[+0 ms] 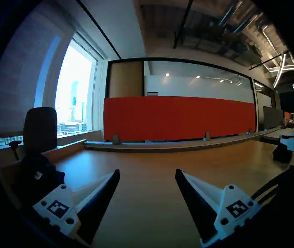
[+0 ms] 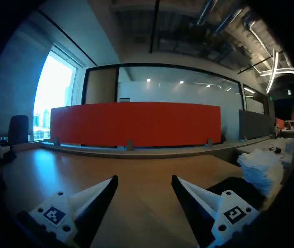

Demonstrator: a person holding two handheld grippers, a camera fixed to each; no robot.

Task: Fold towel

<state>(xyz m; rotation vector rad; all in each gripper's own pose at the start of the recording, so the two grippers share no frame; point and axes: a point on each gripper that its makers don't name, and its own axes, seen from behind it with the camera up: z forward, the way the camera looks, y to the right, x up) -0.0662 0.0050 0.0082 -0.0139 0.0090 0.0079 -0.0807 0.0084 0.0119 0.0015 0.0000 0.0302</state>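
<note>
A stack of folded white towels (image 2: 262, 169) sits at the right side of the wooden table (image 2: 147, 173) in the right gripper view, on something dark. My right gripper (image 2: 144, 178) is open just above the table, left of the stack, with nothing between its fingers. In the left gripper view my left gripper (image 1: 147, 172) hovers open over bare table (image 1: 155, 165), holding nothing. A small white pile (image 1: 289, 142) lies at that view's far right edge, behind a dark object (image 1: 282, 153).
A red divider panel (image 1: 180, 118) with a glass wall above it runs along the table's far edge. A dark office chair (image 1: 39, 132) stands at the left by a bright window (image 1: 74, 97). Another dark item (image 1: 37, 175) sits by the left fingers.
</note>
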